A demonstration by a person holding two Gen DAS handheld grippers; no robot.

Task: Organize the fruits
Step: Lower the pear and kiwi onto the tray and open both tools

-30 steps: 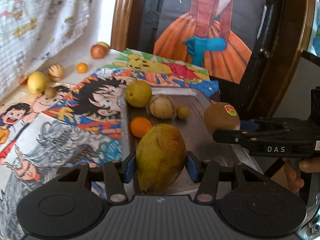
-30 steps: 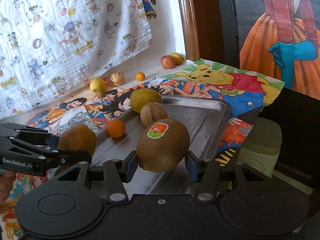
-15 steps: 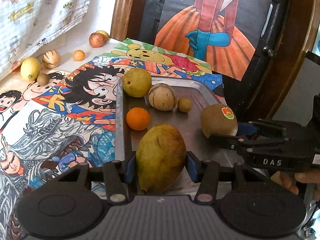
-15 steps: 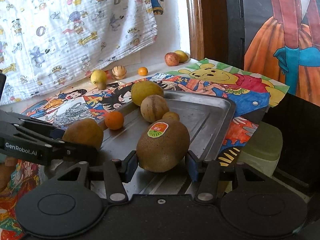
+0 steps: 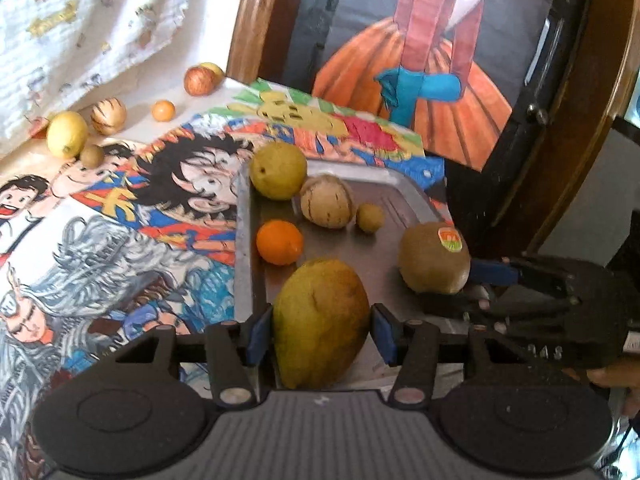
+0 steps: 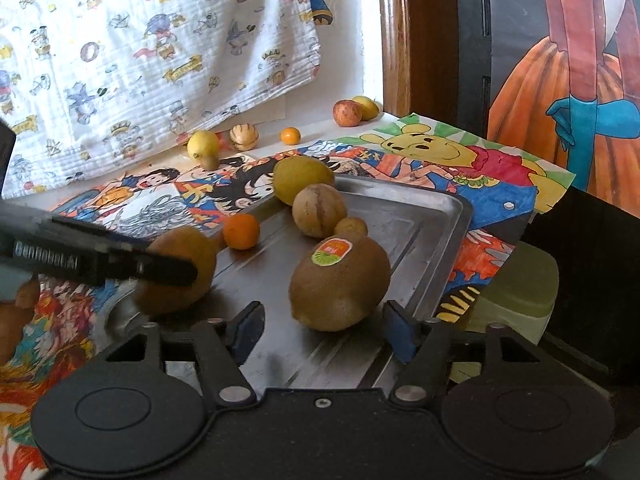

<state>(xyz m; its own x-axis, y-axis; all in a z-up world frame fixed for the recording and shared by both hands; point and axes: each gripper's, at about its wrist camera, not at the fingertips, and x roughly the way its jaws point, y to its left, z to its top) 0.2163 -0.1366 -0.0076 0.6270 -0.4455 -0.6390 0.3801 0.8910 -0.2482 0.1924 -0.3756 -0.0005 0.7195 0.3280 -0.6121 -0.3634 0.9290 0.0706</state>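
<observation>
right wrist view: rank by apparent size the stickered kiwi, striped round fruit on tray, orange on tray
1. Stickered kiwi, though it sits nearest the camera, which inflates it.
2. Striped round fruit.
3. Orange.

Our right gripper [image 6: 324, 330] is opening: its fingers [image 6: 400, 336] have let go of the kiwi [image 6: 340, 282], now resting on the tray [image 6: 432, 232].

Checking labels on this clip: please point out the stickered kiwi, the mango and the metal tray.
kiwi [image 6: 340, 284], right wrist view, on its brown skin below the sticker.
mango [image 5: 320, 320], left wrist view, on the middle of its yellow-green body.
metal tray [image 6: 424, 224], right wrist view, on its bare floor.
</observation>
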